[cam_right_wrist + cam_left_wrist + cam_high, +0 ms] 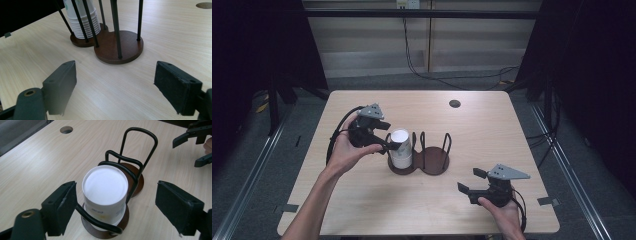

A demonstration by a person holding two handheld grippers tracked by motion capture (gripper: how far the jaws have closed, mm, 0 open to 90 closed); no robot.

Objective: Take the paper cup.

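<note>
Stack of white paper cups [105, 195] stands upside down in the left bay of a black wire holder [419, 152], its lower rims partly hidden. Left gripper [387, 142] jaws apart beside it; right gripper [469, 181] jaws apart over bare wood-grain table [362, 200].

The stack of white paper cups [105, 195] carries small dark print and a yellowish mark low on its near side, too small and blurred to read. No other writing shows.
</note>
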